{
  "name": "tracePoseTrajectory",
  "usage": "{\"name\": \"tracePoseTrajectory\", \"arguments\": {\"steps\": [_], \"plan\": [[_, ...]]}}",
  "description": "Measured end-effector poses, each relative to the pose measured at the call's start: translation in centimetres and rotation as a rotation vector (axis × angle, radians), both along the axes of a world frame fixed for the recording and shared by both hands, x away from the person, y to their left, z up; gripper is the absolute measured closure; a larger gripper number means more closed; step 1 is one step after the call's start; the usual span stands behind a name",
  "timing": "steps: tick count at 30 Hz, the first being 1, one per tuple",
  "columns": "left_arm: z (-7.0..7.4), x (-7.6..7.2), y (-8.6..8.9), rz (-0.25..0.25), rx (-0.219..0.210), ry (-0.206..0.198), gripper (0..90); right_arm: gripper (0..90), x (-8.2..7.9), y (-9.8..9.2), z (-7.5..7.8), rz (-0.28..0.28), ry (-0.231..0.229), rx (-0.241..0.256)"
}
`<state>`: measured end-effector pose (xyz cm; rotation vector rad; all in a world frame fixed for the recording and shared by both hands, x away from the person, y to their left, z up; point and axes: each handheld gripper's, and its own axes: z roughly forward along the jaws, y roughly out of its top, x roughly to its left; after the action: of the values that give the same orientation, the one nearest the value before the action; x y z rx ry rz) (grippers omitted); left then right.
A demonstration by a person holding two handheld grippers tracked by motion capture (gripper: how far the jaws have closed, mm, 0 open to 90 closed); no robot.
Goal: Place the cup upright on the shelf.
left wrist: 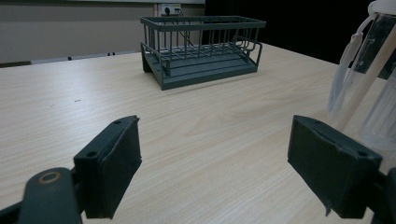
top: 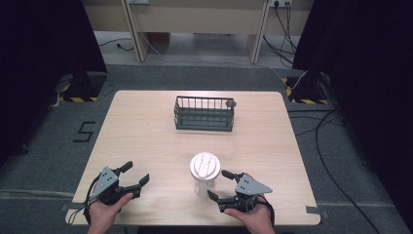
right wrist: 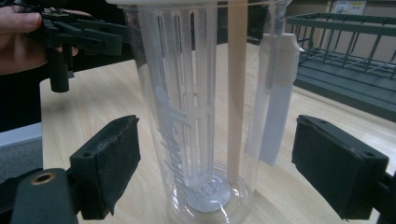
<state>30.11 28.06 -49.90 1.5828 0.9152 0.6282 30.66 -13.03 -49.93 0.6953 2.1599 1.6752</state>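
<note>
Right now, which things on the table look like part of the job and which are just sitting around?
Likely in play:
- clear plastic tumbler with white lid, standing between the open right gripper fingers
- open left gripper

Just there, as far as I can tell:
- dark green wire basket, at the far side of the table

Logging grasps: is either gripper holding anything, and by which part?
Nothing held. Right gripper open around the clear bottle, untouched; left gripper open.

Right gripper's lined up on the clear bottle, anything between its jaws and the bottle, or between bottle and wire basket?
Nothing visible. The right gripper is open, the clear bottle straight ahead. Bare table runs to the wire basket.
</note>
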Motion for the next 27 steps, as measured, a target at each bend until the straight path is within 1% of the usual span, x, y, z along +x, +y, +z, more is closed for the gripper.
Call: {"name": "tracePoseTrajectory", "arguments": {"steps": [10,17,27], "plan": [[0.0,0.0,0.0,-0.005,-0.002,-0.002,16.7,15.7,0.9,1.7,-0.4,0.015,0.012,-0.014],[0.0,0.0,0.0,-0.006,-0.003,-0.003,16.8,15.3,1.8,2.7,-0.5,0.031,0.011,-0.02],[0.1,0.0,0.0,-0.007,0.0,-0.005,17.0,16.8,2.3,3.1,-0.8,0.042,0.02,-0.021]]}}
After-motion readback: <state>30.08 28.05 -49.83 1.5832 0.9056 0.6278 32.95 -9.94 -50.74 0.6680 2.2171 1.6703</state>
